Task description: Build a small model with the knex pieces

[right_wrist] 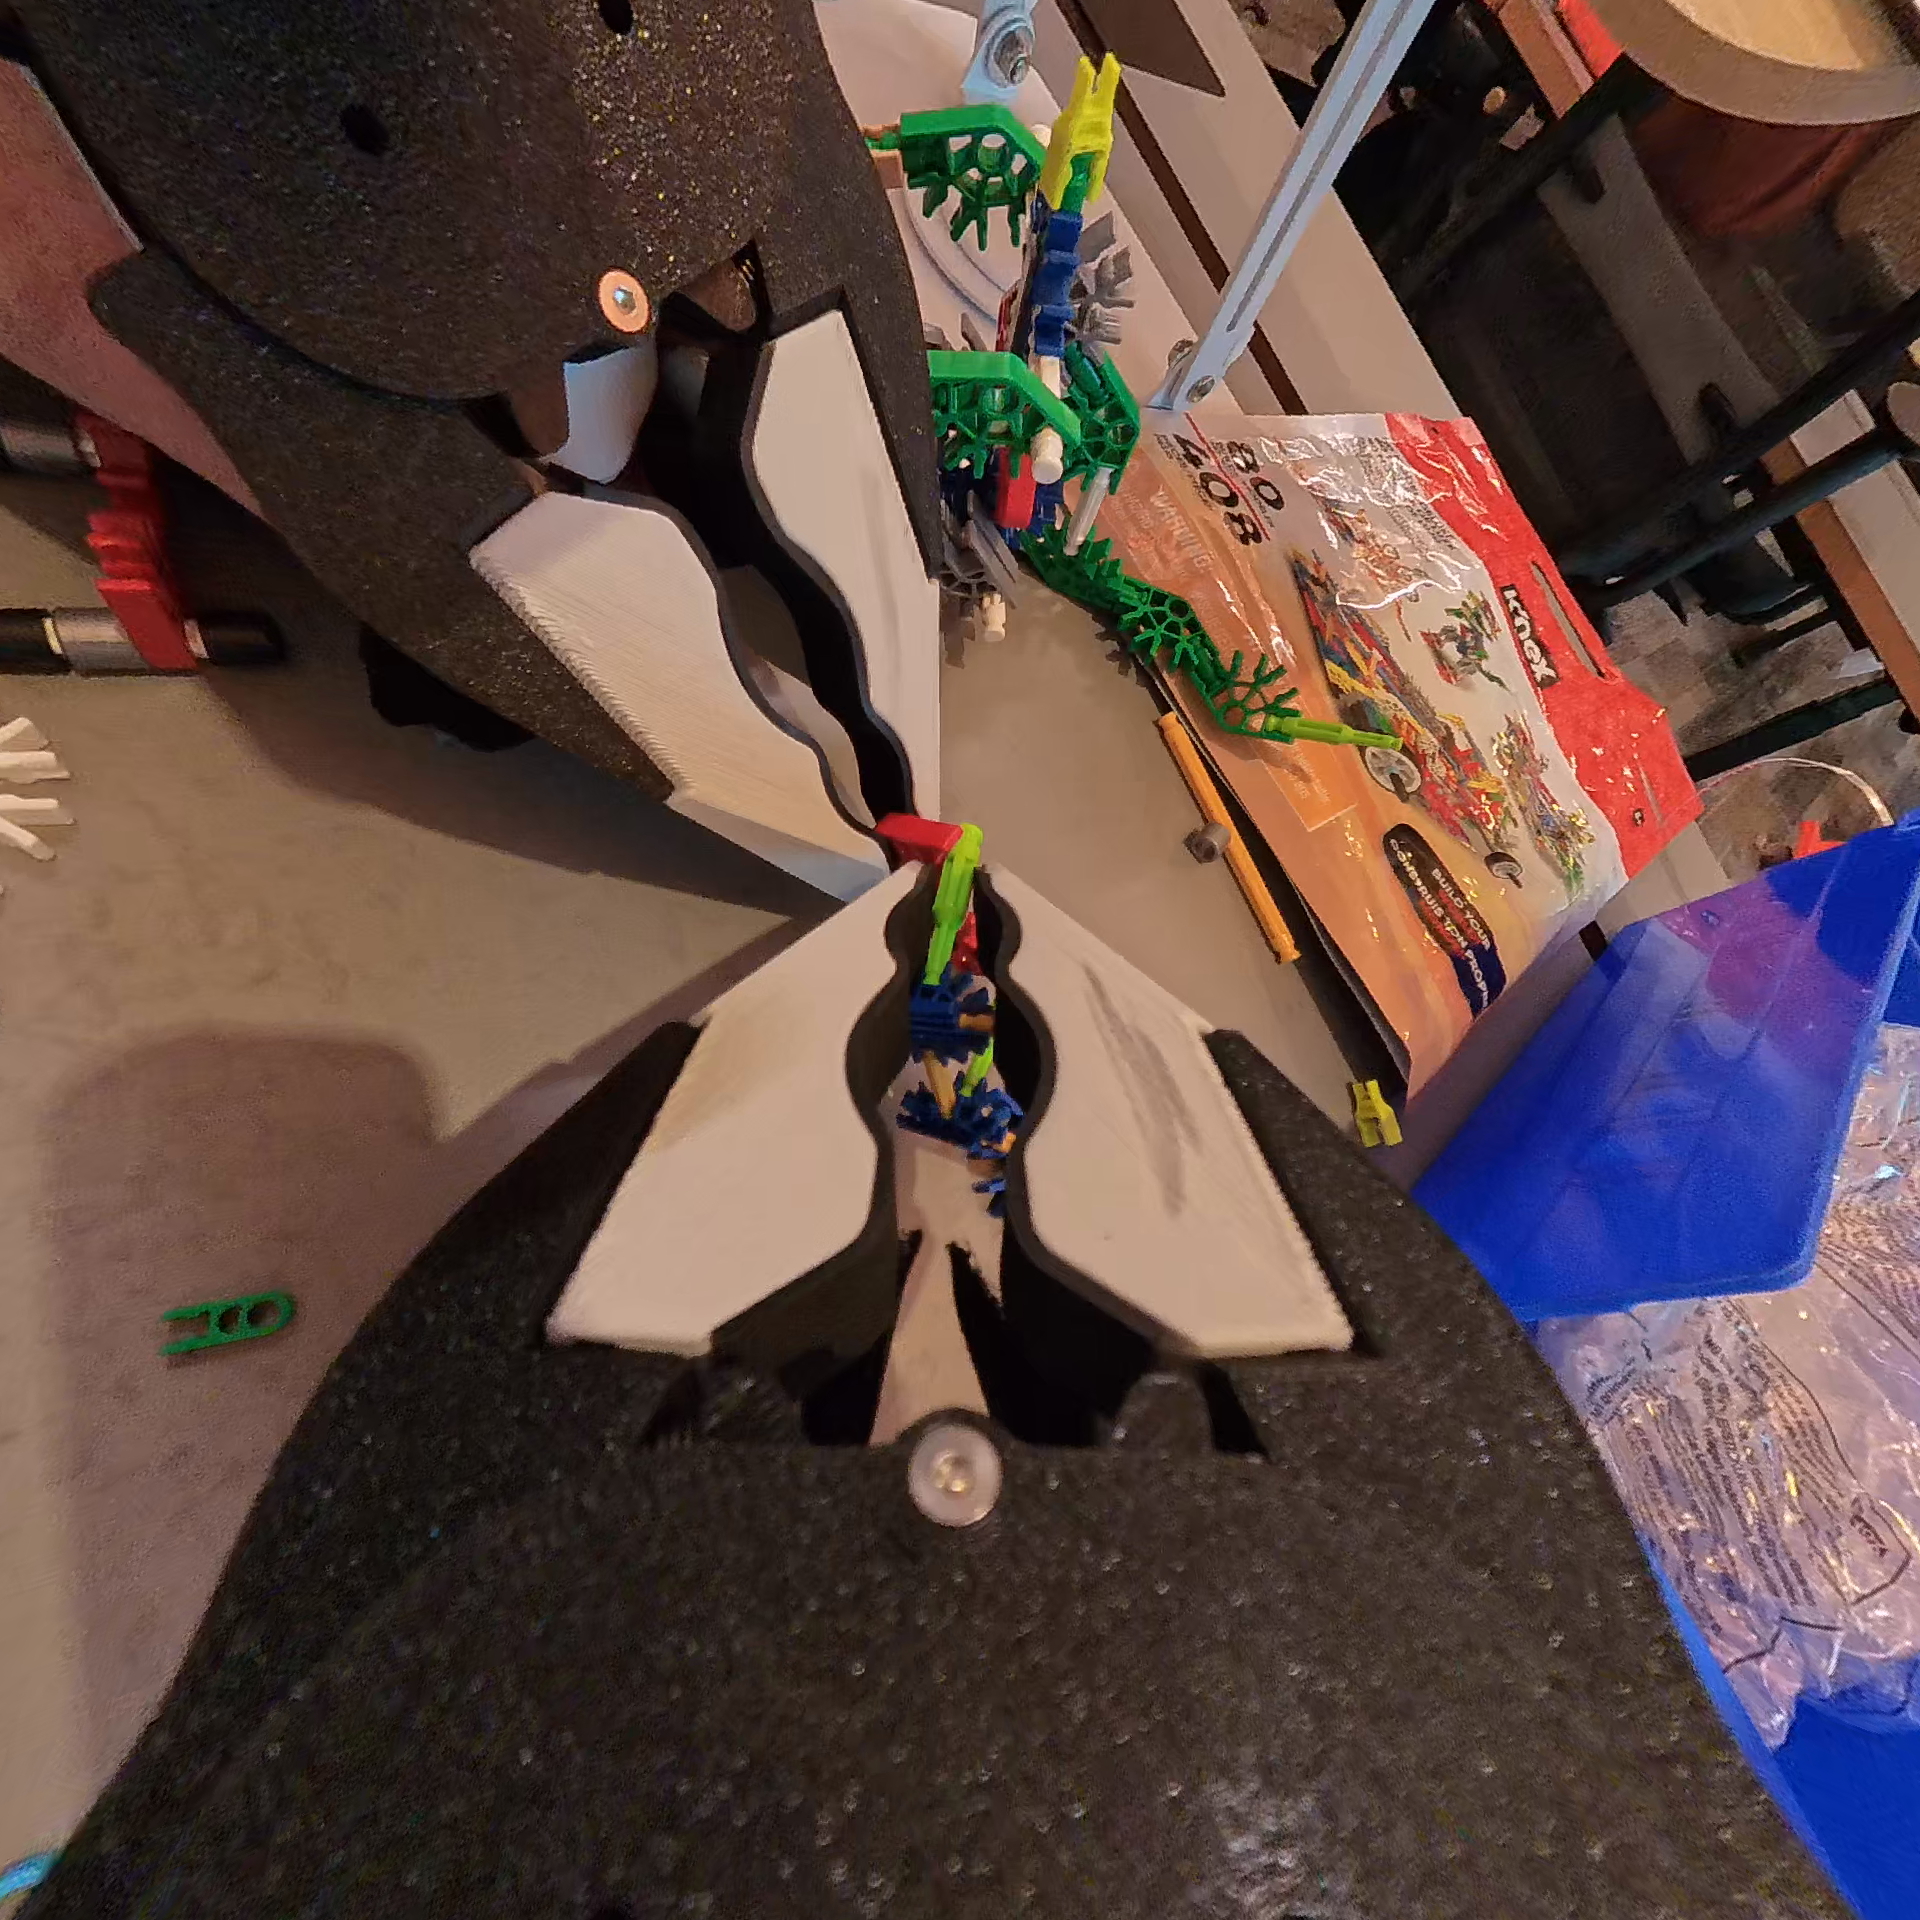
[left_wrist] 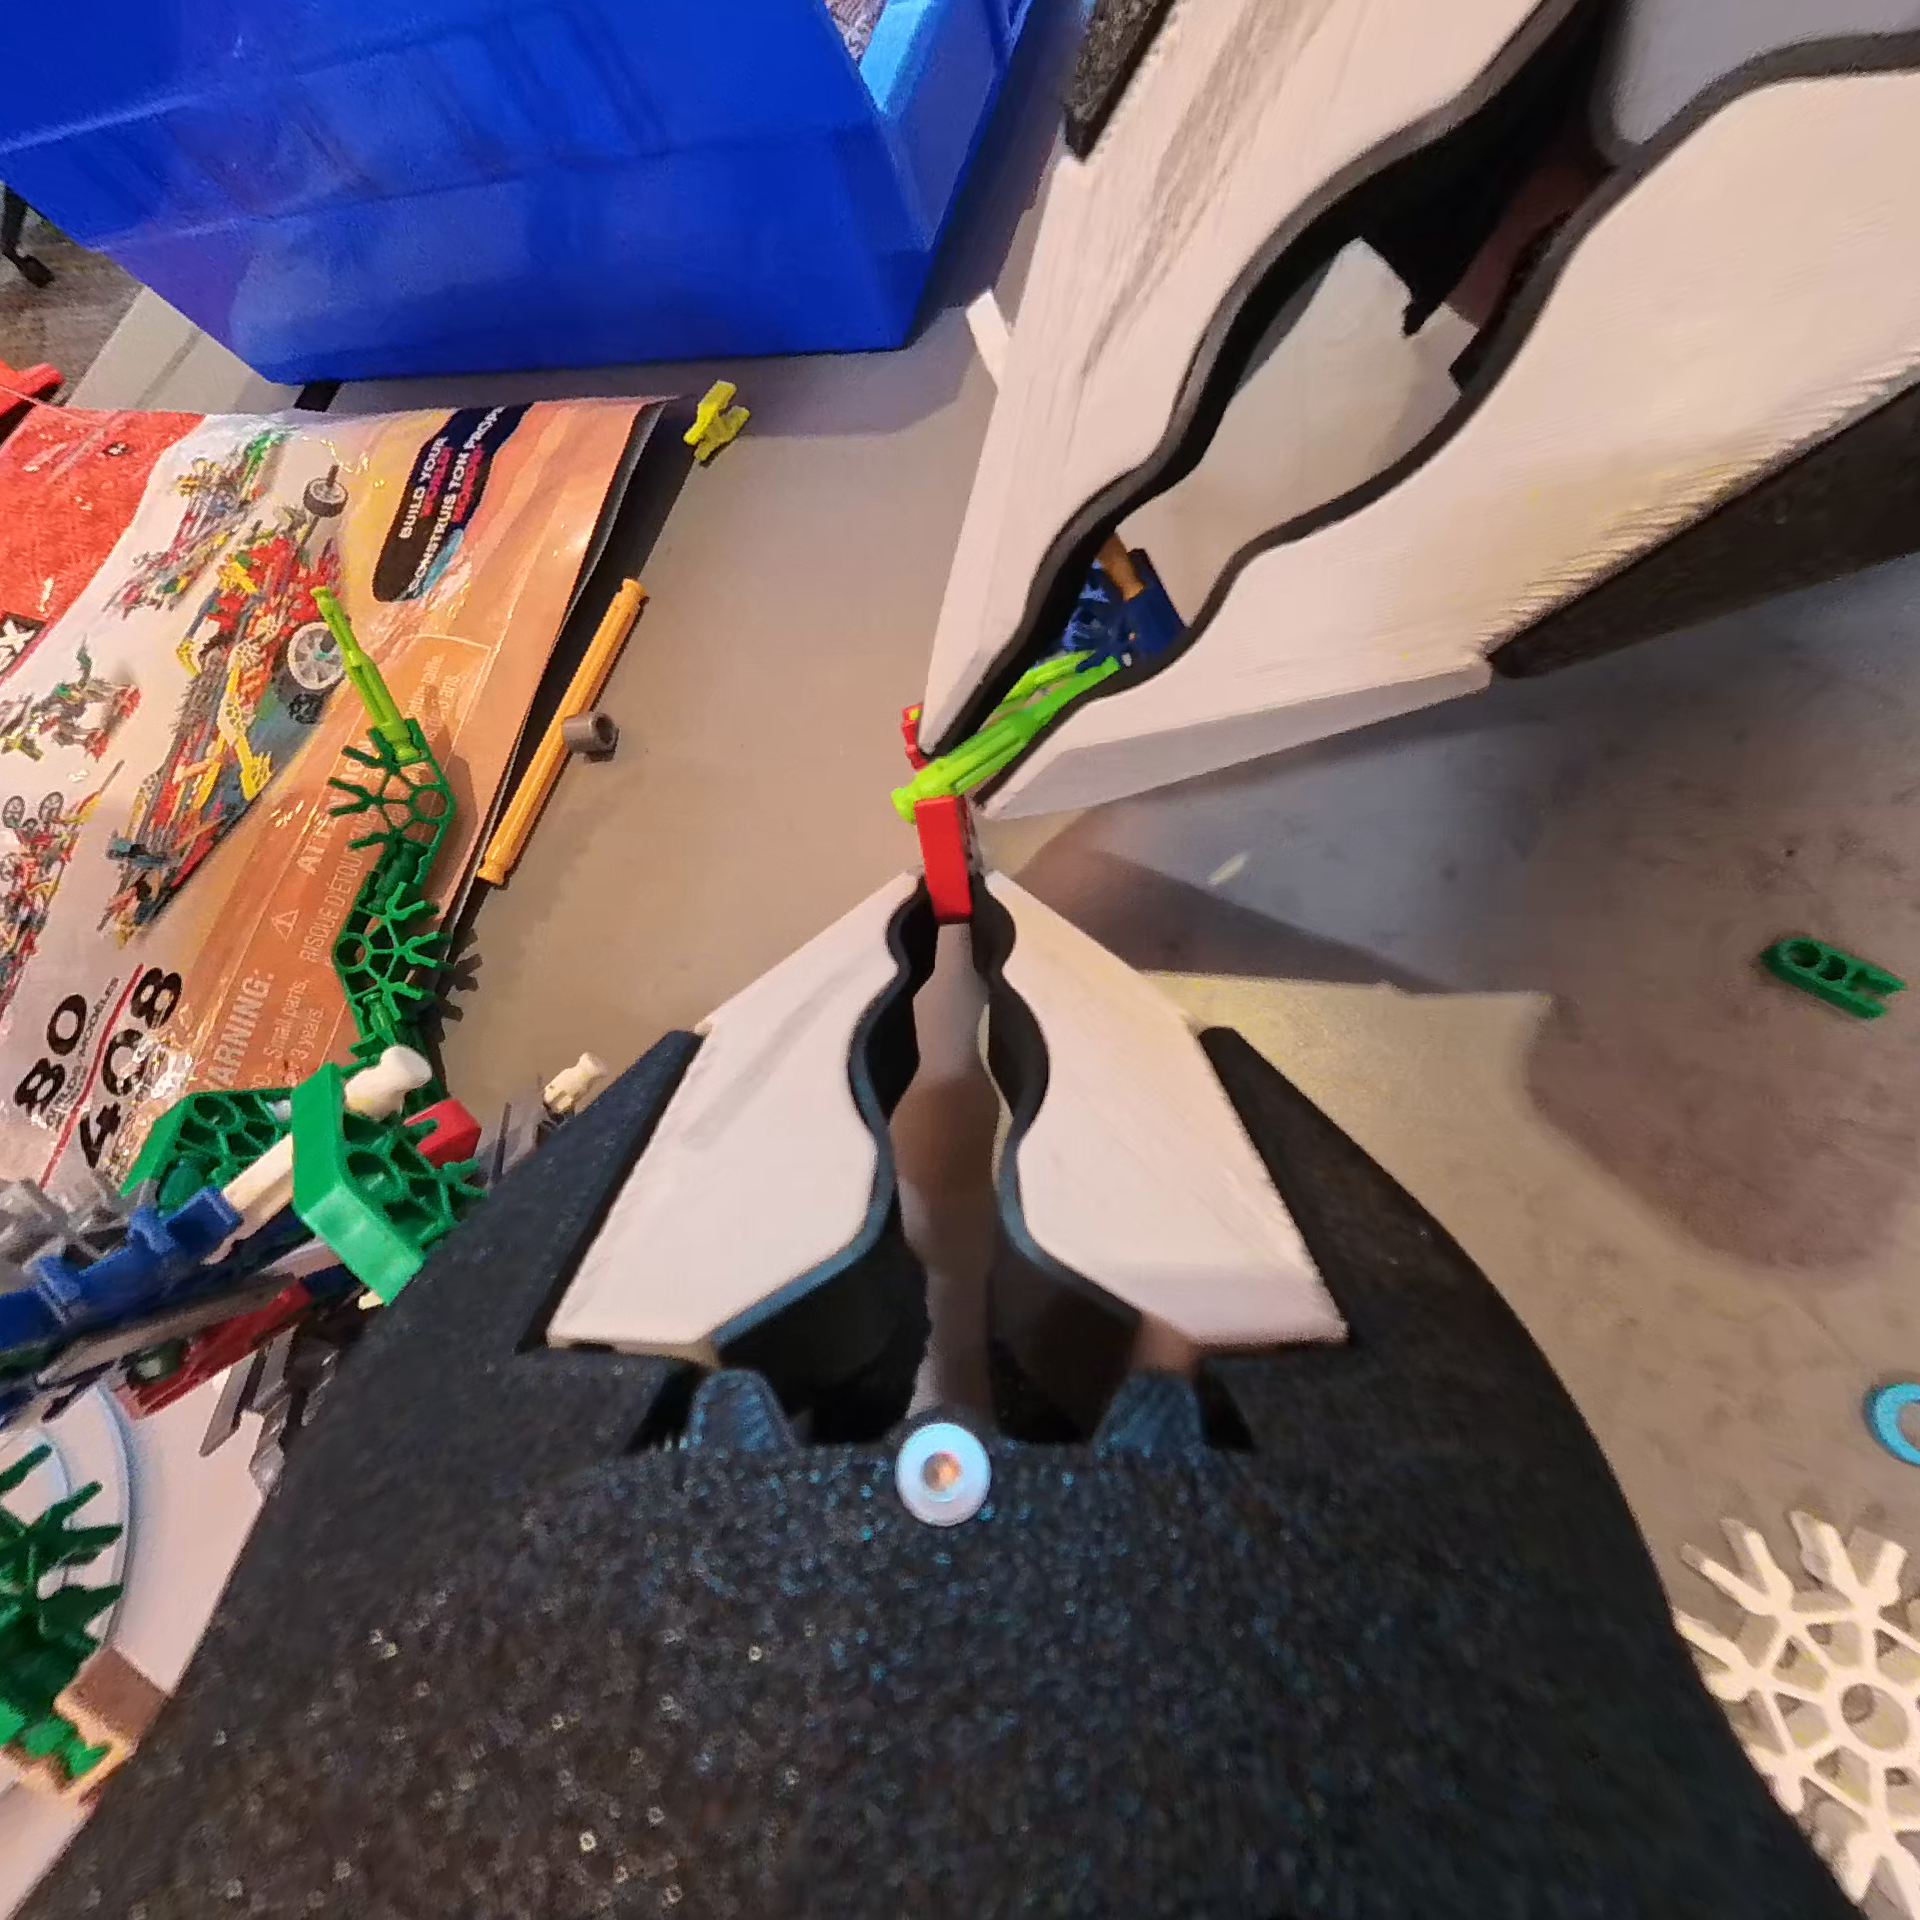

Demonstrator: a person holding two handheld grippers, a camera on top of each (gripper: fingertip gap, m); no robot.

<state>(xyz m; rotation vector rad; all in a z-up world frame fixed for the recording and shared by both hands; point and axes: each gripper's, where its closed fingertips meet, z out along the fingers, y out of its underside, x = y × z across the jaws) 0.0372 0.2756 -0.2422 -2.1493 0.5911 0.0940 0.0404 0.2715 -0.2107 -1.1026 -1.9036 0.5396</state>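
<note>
My left gripper (left_wrist: 948,883) is shut on a small red connector piece (left_wrist: 943,857) at its fingertips. My right gripper (right_wrist: 951,878) is shut on a small assembly of lime green rods (right_wrist: 954,894) and blue connectors (right_wrist: 951,1070); it also shows in the left wrist view (left_wrist: 951,743), coming in from the upper right. The red piece (right_wrist: 920,836) touches the tip of the lime green rod (left_wrist: 997,727), and the two grippers meet tip to tip above the grey table (left_wrist: 790,623). The left gripper shows in the right wrist view (right_wrist: 883,821), coming in from the upper left.
A blue bin (left_wrist: 468,177) stands behind. A printed toy-set bag (left_wrist: 260,675) lies at left with a green connector chain (left_wrist: 400,862), an orange rod (left_wrist: 566,727) and a built cluster (left_wrist: 312,1164). A loose green clip (left_wrist: 1834,977), a white snowflake connector (left_wrist: 1829,1704) and a yellow clip (left_wrist: 715,419) lie about. The tips of both grippers are at nearly the same place.
</note>
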